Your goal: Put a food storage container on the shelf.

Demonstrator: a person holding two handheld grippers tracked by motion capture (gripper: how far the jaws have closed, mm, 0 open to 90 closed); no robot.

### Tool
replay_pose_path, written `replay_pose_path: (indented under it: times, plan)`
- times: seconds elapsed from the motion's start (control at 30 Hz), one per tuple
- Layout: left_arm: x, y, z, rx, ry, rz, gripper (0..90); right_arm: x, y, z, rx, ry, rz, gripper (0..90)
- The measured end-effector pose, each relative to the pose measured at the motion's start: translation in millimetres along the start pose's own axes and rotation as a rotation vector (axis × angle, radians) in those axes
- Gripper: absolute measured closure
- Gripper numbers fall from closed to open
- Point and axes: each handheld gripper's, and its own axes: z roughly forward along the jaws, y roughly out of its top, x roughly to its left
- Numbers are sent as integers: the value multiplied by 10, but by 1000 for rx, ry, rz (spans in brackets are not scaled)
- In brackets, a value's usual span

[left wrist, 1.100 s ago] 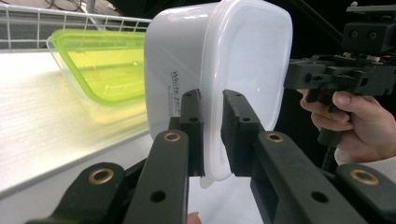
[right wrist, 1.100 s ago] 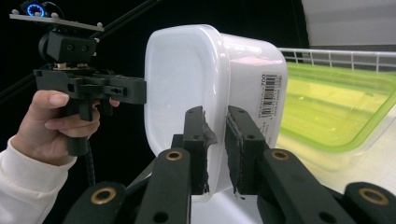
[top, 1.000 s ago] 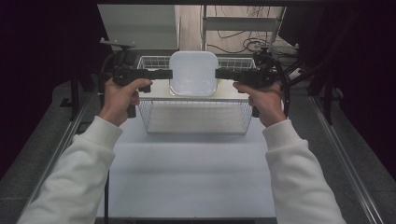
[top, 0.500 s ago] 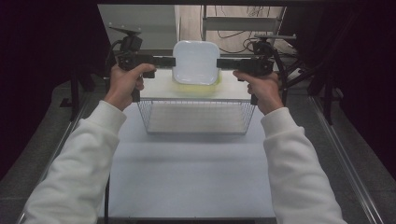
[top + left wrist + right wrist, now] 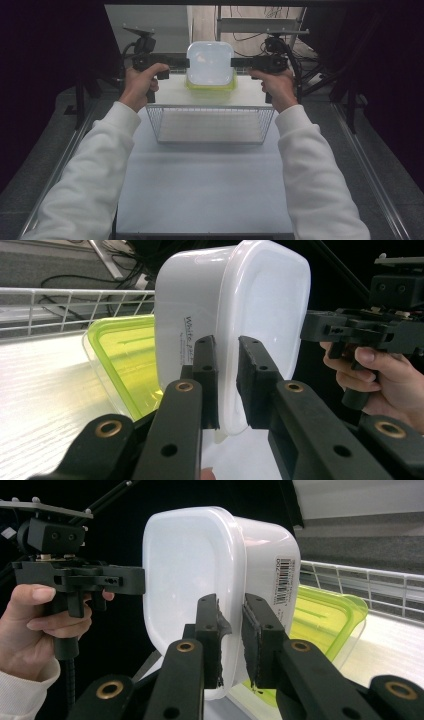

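A white table (image 5: 200, 190) stands in a dark room, its top brightly lit from above. Grey carpeted floor (image 5: 35, 165) runs along both sides, with metal rails (image 5: 367, 165) at the table's edges. Beyond the far end, black cables (image 5: 250, 35) lie on a pale floor beside a metal frame (image 5: 260, 25).

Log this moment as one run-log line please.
left gripper: shut on white container rim | right gripper: shut on opposite rim | container: lifted above green-lidded box, behind wire basket
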Motion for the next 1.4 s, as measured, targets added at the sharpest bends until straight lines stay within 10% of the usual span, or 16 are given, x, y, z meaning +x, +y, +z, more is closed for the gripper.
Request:
replay_pose_path:
  times: [0.4,0.87,1.17,1.4]
  plan:
    - [93,23,72,19,-6,-51,789,-98,-26,51,17,4,57,774]
    - [376,156,195,4,-90,-240,790,-293,110,168,52,24,234,734]
    - [436,185,266,7,-76,-280,748,-446,158,289,36,10,354,719]
    - [425,173,283,-2,-64,-255,704,-478,149,313,28,11,360,701]
